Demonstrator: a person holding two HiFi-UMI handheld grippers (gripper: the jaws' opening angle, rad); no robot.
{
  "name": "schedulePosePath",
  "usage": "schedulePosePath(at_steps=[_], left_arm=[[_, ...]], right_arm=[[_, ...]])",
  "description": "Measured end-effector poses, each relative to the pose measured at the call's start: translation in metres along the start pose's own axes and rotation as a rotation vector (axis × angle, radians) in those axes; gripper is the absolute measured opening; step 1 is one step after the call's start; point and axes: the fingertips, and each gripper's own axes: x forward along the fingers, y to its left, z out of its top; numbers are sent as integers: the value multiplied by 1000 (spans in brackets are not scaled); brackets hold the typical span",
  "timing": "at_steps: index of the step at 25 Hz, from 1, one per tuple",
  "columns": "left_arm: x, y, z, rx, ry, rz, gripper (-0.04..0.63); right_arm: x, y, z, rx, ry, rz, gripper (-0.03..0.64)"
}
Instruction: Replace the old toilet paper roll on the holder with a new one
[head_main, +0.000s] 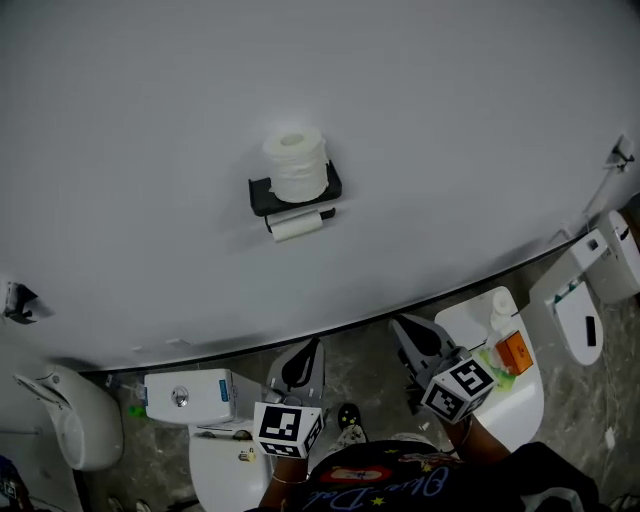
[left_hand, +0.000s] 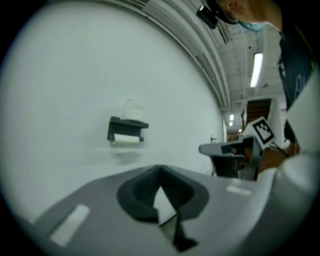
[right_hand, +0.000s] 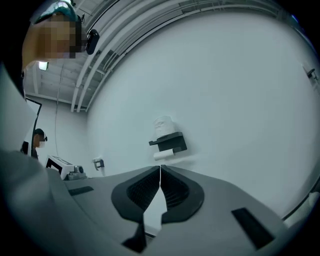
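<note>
Both the left gripper (left_hand: 160, 171) and the right gripper (right_hand: 160, 168) have their fingers clenched on nothing, well short of the holder (head_main: 261, 193). The new roll (head_main: 296, 164) stands on top of the holder; it looks light and soft, probably best pinched gently across its sides. The thin old roll (head_main: 297, 227) hangs just under the holder, and the bar carrying it is hidden, so which end slides free is unclear.

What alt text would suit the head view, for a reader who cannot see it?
A black toilet paper holder on a white wall carries a full roll standing on its top shelf and a thin roll, nearly spent, hung beneath. Below, the left gripper and right gripper are both shut, empty and short of the holder.
</note>
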Motion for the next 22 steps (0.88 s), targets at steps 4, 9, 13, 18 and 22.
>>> schedulePosePath(at_steps=[4,9,13,18,22], left_arm=[[25,28,-1,-32,14,-5,-12],[57,48,3,-111,18,-13,-12],[86,65,18,-377,-85,-40,39],[120,95,32,-723,-268,-58,156],[146,119,43,-972,-420,-80,233]], right_arm=[[26,-11,-1,18,14,-5,14],[43,-36,4,17,31,-30,14],[50,-52,18,3,29,-31,14],[52,-71,35,-21,6,-41,14],[50,-90,46,-32,-9,-72,14]])
